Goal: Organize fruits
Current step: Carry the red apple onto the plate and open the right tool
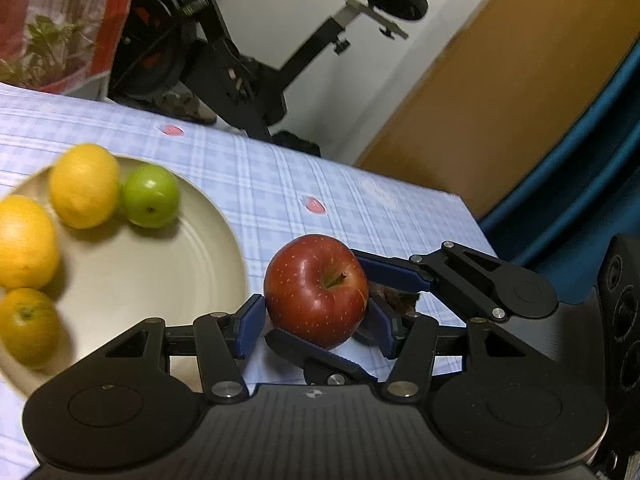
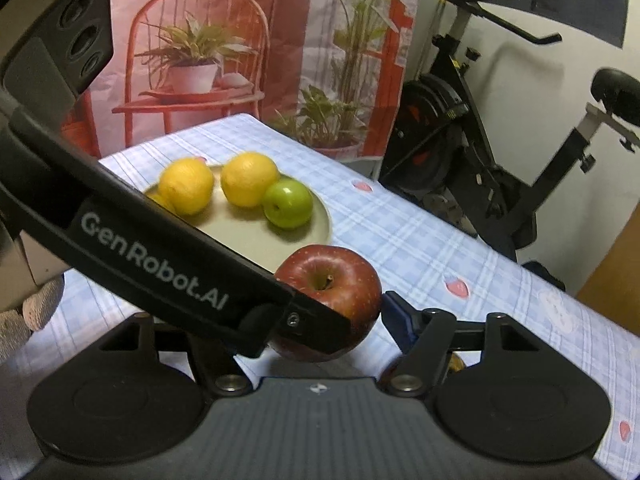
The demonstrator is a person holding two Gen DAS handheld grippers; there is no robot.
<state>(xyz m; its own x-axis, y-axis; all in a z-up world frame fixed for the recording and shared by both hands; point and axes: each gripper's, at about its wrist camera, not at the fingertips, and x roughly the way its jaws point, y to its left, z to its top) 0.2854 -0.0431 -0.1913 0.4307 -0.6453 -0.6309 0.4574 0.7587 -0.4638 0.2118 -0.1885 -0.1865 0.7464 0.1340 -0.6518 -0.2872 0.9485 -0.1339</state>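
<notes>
A red apple (image 1: 316, 290) (image 2: 334, 284) sits between both grippers, just right of a beige plate (image 1: 132, 276) (image 2: 260, 240). My left gripper (image 1: 316, 320) has its blue pads on both sides of the apple, shut on it. My right gripper (image 2: 320, 320) also brackets the apple; its blue fingers (image 1: 384, 270) cross the left one's. The left gripper's body hides the right gripper's left finger. The plate holds a green apple (image 1: 150, 196) (image 2: 288, 204), two lemons (image 1: 84, 186) (image 2: 248, 179) and an orange (image 1: 26, 326).
A blue checked tablecloth (image 1: 260, 184) covers the table; its right edge (image 1: 468, 208) is close to the grippers. An exercise bike (image 2: 480, 140) stands beyond the table. A brown object (image 1: 396, 298) lies partly hidden behind the apple.
</notes>
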